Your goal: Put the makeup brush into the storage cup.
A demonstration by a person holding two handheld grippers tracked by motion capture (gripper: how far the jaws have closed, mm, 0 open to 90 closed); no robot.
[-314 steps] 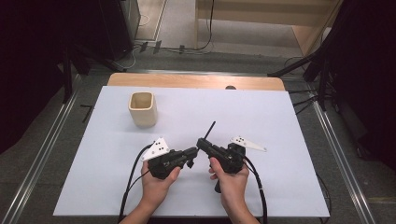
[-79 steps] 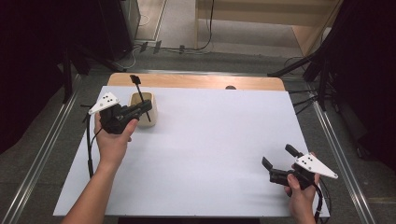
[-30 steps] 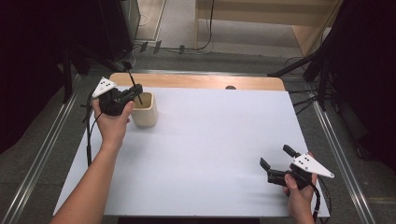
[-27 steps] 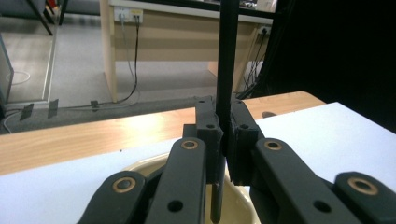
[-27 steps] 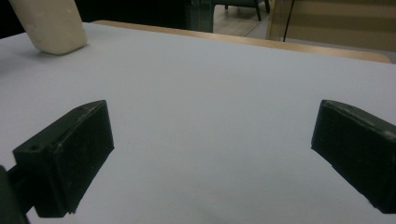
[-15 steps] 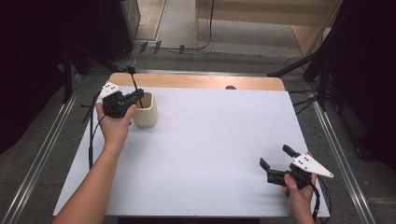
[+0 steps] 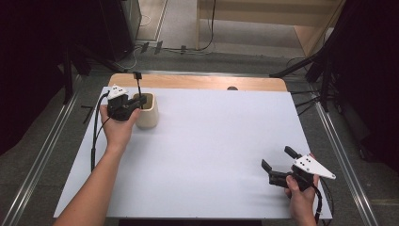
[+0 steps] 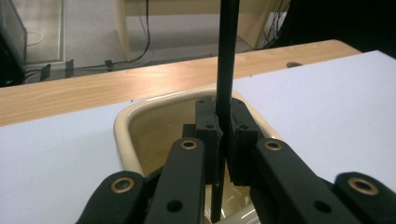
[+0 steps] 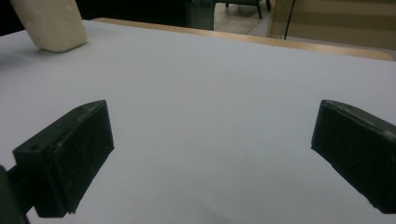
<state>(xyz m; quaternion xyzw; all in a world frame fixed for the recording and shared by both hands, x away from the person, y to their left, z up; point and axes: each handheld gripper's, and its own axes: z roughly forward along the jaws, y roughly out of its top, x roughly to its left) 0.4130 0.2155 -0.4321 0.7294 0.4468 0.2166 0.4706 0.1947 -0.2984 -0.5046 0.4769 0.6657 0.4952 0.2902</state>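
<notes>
Where the white table top [image 7: 202, 141] meets its bare wooden back edge [image 7: 197, 82], a cream cup [image 7: 147, 112] stands at the far left corner: smooth, matt, with a rounded-square mouth, thick soft-edged walls and a slight taper toward the base. Item held: a thin black rod [image 7: 139, 89], straight and slender, matt, with a small squarish head at its upper end; it stands nearly upright, its lower part going down inside the cup and its top rising well above the rim. In the left gripper view the rod [image 8: 226, 70] runs between the two black ribbed pads [image 8: 208, 128], which are clamped tight against it from both sides just over the pale interior of the cup [image 8: 154, 128]; what else lies at the cup's bottom cannot be made out. The left gripper [image 7: 136, 104], black plastic with brass-coloured pivots and a pale plate on top, sits in the person's left hand [image 7: 117, 127] at the cup's left side, a black cable trailing from it over the table. The right gripper [image 7: 278, 165], same make, rests near the table's front right corner in the right hand [image 7: 301, 197], well apart from the cup; its blocky black pads [image 9: 70, 154] stand wide apart with nothing between them, above plain white surface.
</notes>
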